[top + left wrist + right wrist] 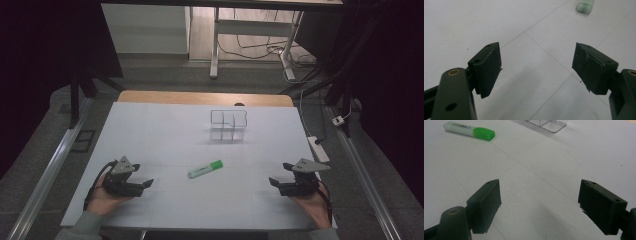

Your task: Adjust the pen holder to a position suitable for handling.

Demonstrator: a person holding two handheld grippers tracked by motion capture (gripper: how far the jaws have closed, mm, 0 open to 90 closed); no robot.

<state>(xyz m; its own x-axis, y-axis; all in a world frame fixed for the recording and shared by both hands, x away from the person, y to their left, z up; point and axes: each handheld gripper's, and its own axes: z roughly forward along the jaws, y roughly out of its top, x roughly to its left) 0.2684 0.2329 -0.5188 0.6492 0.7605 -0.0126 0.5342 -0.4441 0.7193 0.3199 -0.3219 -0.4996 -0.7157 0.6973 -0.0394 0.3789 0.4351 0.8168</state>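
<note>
The table (pixel 150 130) was covered with a white sheet, and a strip of wood showed along its far edge. A green highlighter (pixel 205 169) lay flat on the sheet near the middle of the table, a little toward the near edge, with its green cap pointing to the far right. A clear plastic organizer (pixel 228 125) with several compartments stood farther back, toward the far edge, well apart from the highlighter. The left gripper (pixel 145 184) rested near the near left corner, held by the person's left hand (pixel 105 197), and its jaws were wide apart with nothing between them. The right gripper (pixel 274 182) was near the near right corner in the right hand (pixel 315 202); its jaws were also spread wide and held nothing. Both grippers pointed toward the middle of the table, and the highlighter lay between them, touching neither one. In the right gripper view the highlighter (pixel 469 130) lay at the upper left.
</note>
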